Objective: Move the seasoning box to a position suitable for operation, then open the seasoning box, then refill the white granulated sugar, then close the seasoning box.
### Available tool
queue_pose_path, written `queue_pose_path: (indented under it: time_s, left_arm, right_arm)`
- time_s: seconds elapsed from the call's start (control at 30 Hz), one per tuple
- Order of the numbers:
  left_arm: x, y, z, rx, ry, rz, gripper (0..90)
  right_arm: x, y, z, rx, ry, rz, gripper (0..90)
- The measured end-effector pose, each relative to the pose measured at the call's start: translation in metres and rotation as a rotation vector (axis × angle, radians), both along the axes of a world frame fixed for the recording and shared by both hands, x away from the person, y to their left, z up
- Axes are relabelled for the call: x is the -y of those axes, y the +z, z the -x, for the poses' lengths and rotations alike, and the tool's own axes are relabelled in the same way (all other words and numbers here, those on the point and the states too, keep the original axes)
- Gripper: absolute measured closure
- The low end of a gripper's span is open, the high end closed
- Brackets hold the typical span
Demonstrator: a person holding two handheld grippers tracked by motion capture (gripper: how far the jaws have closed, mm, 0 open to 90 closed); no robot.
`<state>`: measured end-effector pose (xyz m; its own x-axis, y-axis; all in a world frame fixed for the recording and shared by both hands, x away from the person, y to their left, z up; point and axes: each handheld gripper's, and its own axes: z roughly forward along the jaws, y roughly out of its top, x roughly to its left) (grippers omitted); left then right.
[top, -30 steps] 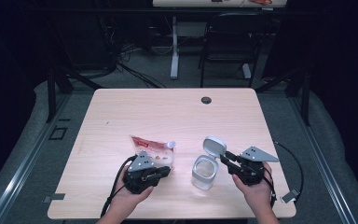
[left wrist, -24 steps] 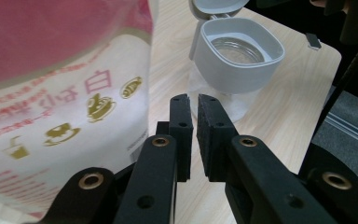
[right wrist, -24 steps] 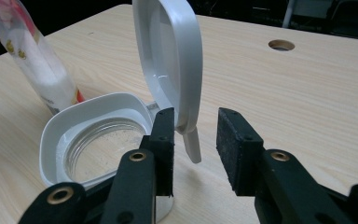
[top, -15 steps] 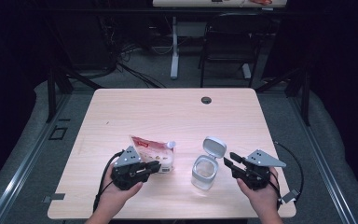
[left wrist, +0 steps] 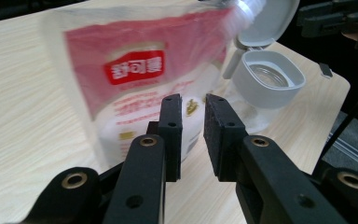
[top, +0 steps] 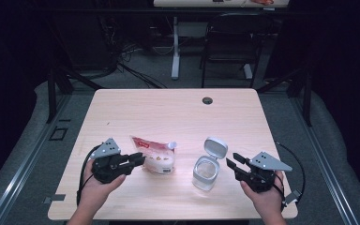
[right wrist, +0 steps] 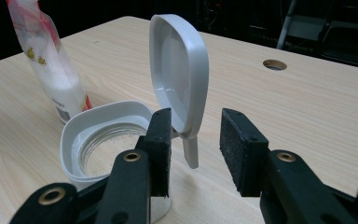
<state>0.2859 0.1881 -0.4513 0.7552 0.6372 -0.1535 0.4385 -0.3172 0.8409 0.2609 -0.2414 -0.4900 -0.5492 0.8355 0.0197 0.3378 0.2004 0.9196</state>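
Observation:
A clear pouch [top: 154, 155] with a red label and a white spout stands on the table, blurred in the left gripper view [left wrist: 135, 70]. My left gripper [top: 138, 160] is just left of it, and its jaws [left wrist: 193, 100] have just been opening; they are open with nothing between them. To the right is a clear jar [top: 205, 174] with a grey collar, its flip lid [top: 215, 146] raised. My right gripper [top: 232, 159] is a little to the right of the jar. Its jaws [right wrist: 196, 116] have just been opening too, and they are open and apart from the lid [right wrist: 179, 74].
The light wooden table [top: 168, 112] has a round cable hole [top: 207, 100] near its far edge. Beyond it are a white desk leg [top: 175, 47] and a dark chair [top: 229, 51]. The table's front edge runs close under both hands.
My left gripper has let go of the pouch, moved left away from it and spread its jaws. The pouch stays standing. The right gripper's jaws stand wider; that hand has hardly moved.

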Motion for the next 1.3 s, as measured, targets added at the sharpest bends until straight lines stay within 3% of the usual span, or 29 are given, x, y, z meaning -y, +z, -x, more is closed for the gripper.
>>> queue_pose_path:
  time_s: [0.37,0.93,1.3]
  left_arm:
    - [-0.022,0.001,-0.009,0.001,0.072,-0.011,75.5]
    - [-0.025,-0.005,-0.021,0.002,0.108,-0.019,67.5]
    - [-0.025,-0.008,-0.028,0.008,0.123,-0.04,64.1]
  right_arm:
    - [0.006,0.008,0.002,-0.005,0.008,-0.018,64.8]
    - [0.005,0.012,0.002,-0.005,0.026,-0.019,63.0]
    - [-0.009,0.024,0.003,0.01,0.071,-0.006,61.9]
